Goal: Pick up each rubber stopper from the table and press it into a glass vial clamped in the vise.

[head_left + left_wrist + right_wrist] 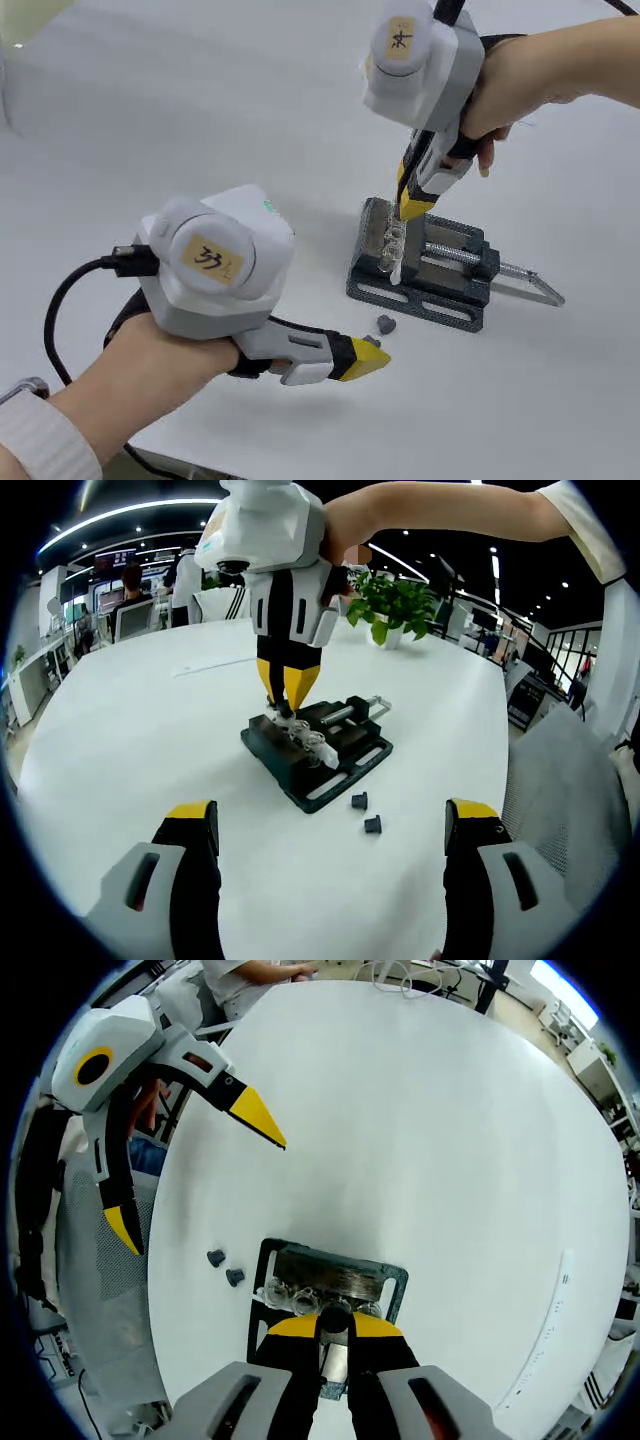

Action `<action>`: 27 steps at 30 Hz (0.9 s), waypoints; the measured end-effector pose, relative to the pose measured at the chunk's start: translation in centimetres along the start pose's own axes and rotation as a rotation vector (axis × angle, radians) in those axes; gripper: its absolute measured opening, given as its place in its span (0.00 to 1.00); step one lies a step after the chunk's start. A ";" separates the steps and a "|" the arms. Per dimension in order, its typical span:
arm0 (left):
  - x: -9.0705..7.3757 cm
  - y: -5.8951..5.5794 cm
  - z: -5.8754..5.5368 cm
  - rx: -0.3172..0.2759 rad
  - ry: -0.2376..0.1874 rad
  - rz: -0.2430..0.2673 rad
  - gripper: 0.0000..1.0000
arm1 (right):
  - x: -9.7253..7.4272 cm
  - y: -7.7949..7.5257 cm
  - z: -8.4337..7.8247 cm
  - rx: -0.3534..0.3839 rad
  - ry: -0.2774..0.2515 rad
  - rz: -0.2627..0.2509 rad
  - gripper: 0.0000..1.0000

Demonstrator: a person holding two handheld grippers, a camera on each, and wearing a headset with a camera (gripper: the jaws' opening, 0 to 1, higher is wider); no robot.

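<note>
— Left hand-held gripper [365, 360] is closest, down low over the white counter [200, 120]. What is it doing?
— Its two jaws are spread wide. Nothing is between them.
— What is next to it?
— Two small rubber stoppers [359, 800] lie on the counter, close together, just past its yellow tips. They are near the front of the vise but do not touch it.
— And the vise [462, 300]?
— It is dark grey and sits flat on the counter. It squeezes a row of clear glass vials [392, 243] that stand up side by side.
— Where is the right hand-held gripper [412, 208]?
— It points down from above, right over the vials. Its jaws are pressed close and pinch one dark stopper [335, 1314] between the yellow tips.
— Is that one in a vial?
— It is right at the top of a vial. I cannot tell if it is pushed in.
— Anything more to the right?
— Yes, the screw handle [530, 282] of the vise sticks out over the counter.
</note>
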State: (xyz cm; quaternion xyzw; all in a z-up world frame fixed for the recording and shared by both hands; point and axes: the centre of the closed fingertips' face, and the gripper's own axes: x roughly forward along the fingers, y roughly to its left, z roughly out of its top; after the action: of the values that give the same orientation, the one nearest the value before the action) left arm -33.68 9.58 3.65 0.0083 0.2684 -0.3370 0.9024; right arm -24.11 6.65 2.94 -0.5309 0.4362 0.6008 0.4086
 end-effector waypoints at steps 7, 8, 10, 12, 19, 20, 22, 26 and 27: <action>-0.1 0.0 0.0 0.001 0.001 0.002 0.93 | 0.0 -0.1 0.1 -0.036 -0.002 -0.006 0.05; -0.1 0.0 0.0 0.002 0.001 0.002 0.93 | -0.1 0.0 0.1 -0.046 -0.001 -0.008 0.05; -0.1 0.1 0.0 0.000 -0.001 0.002 0.92 | -0.1 0.0 0.0 -0.050 -0.002 -0.009 0.05; -0.2 0.1 0.1 0.003 -0.001 0.004 0.93 | -0.1 0.1 0.0 -0.069 -0.002 -0.009 0.06; -0.3 0.1 0.0 0.002 0.001 0.005 0.92 | -0.2 0.2 -0.2 -0.087 -0.010 -0.015 0.07; -0.3 0.1 0.0 0.000 0.000 0.004 0.92 | -0.2 0.2 -0.2 -0.087 -0.011 -0.015 0.07; -0.3 0.1 0.0 0.001 0.001 0.004 0.92 | -0.2 0.1 -0.2 -0.088 -0.013 -0.017 0.07; -0.2 0.0 0.0 0.001 0.002 0.002 0.92 | -0.2 0.0 -0.3 -0.095 -0.015 -0.025 0.08; -0.2 0.0 0.0 0.000 0.003 0.002 0.92 | -0.3 0.1 -0.3 -0.092 -0.016 -0.027 0.08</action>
State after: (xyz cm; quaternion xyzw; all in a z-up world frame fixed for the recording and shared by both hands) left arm -33.81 9.70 3.77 0.0090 0.2695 -0.3360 0.9024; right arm -24.06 6.29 3.21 -0.5503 0.3977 0.6186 0.3954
